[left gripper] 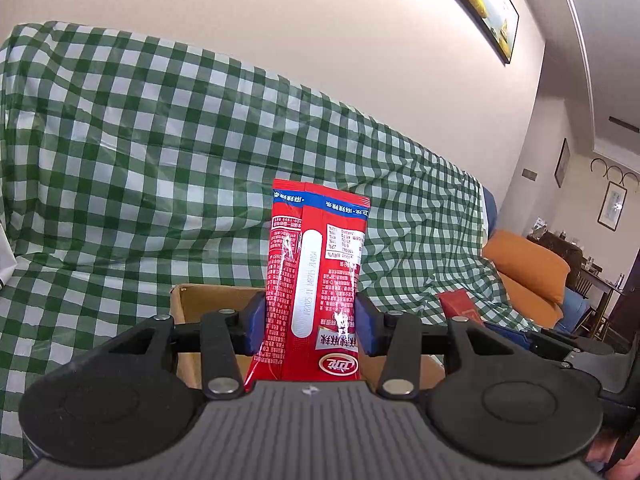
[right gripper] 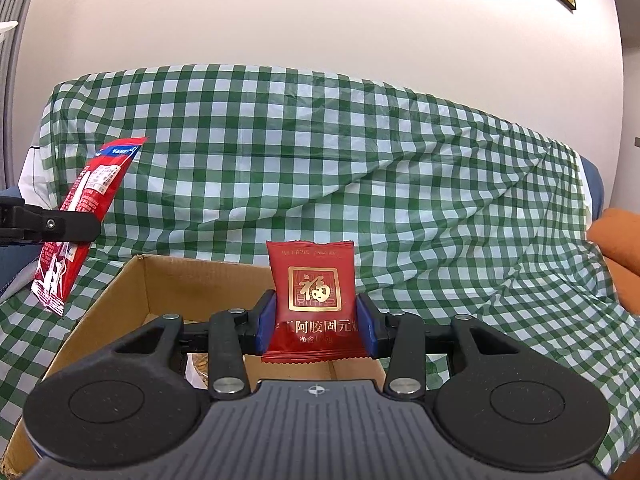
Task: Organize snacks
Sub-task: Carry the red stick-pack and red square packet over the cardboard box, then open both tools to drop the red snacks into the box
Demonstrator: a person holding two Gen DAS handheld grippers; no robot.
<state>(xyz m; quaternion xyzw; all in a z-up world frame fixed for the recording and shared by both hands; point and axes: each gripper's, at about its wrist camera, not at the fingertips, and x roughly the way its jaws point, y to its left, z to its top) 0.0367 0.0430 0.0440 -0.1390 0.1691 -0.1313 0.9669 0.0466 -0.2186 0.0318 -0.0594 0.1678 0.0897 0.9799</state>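
Note:
My left gripper is shut on a tall red snack packet with a blue band at its top, held upright above the open cardboard box. The right gripper is shut on a small dark red packet with a gold character, also upright over the cardboard box. In the right wrist view the left gripper shows at the left edge with the tall red packet tilted in its grip. In the left wrist view the small red packet and part of the right gripper appear at the right.
A sofa draped in a green and white checked cloth fills the background behind the box. An orange cushion lies at the sofa's right end. Something pale lies inside the box. A framed picture hangs on the wall.

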